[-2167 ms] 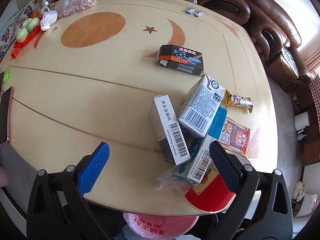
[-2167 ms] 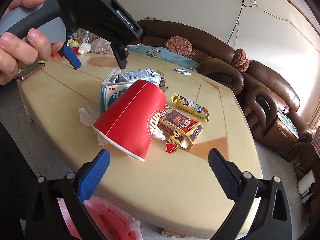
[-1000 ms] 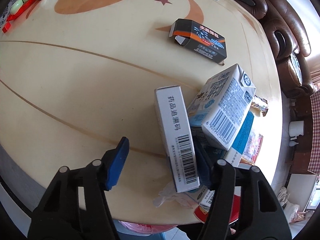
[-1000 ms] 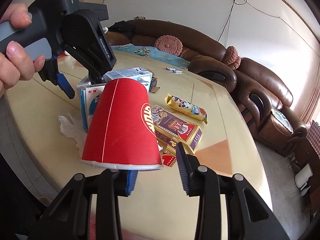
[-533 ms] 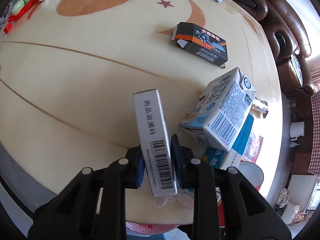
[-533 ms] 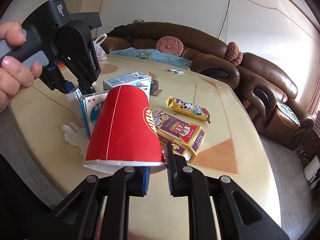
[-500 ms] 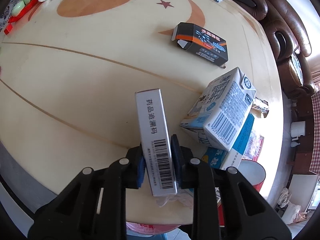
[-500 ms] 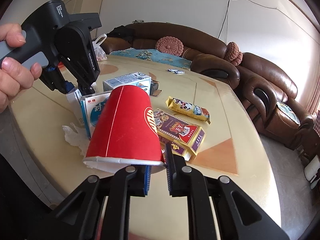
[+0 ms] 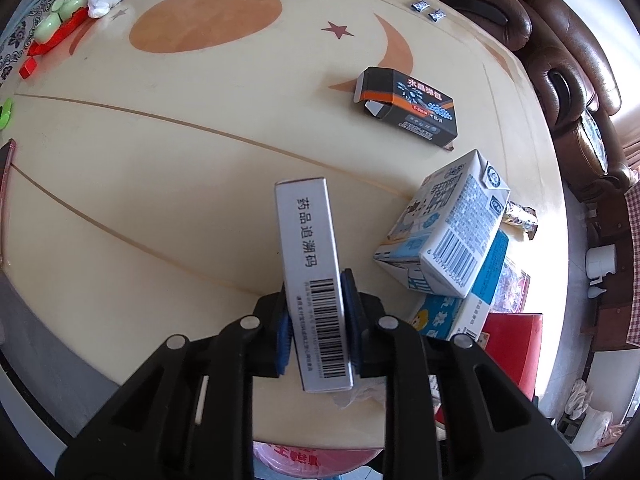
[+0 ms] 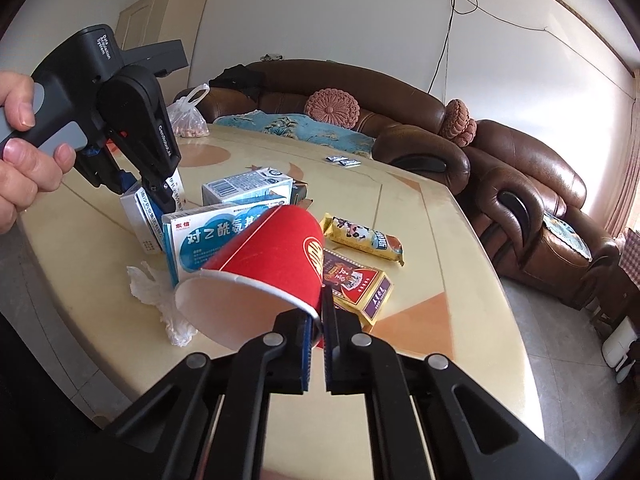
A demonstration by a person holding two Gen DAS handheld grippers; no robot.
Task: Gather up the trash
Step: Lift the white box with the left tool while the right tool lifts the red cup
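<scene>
Left gripper (image 9: 314,330) jaws clamped on white box (image 9: 310,264), right gripper (image 10: 316,338) jaws pinching red cup (image 10: 272,264) rim.

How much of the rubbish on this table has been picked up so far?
Only begun. The left claw grips a white box; the right claw pinches the red paper cup by its rim. The milk carton, black box and snack wrapper are on the table.

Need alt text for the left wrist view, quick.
The left gripper is shut on a white barcoded box above a cream table. A milk carton lies right of it, a black box farther away.
</scene>
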